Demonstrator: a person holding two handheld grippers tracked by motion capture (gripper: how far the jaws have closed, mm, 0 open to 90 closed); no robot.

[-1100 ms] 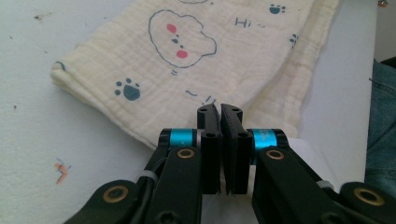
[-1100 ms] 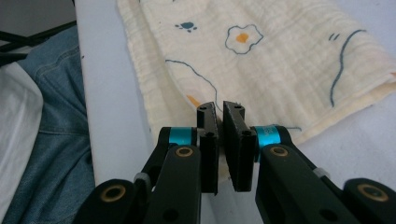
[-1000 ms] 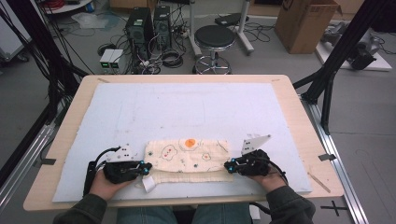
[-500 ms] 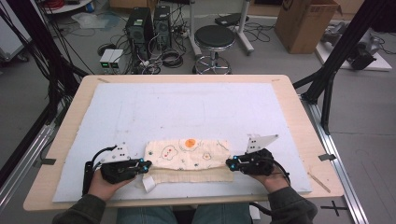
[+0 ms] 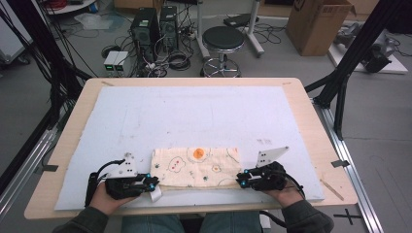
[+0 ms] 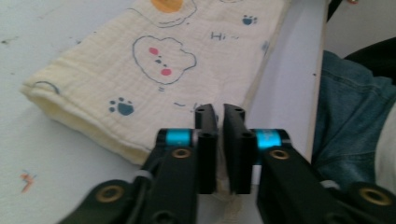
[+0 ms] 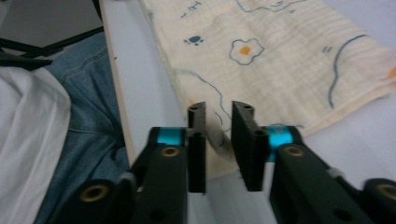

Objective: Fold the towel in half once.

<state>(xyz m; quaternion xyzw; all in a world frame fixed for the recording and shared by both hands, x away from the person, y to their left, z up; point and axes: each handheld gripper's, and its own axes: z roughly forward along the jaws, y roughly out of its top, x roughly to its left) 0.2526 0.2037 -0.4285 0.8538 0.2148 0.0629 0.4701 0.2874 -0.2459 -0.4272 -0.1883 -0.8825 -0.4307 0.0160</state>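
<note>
On the folded cloth point(image 6: 154, 70) reading "Hi", both tongs have just been opening, corners between them.

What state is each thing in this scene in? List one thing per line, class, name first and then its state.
Cloth: folded into a flat strip, lying on the white mat near the table's front edge.
Left gripper: jaws just been opening, a narrow gap, the cloth's corner between them.
Right gripper: jaws just been opening, a gap, the cloth's edge between them.
Stool: upright, unoccupied.
Cardboard box: flaps open.
</note>
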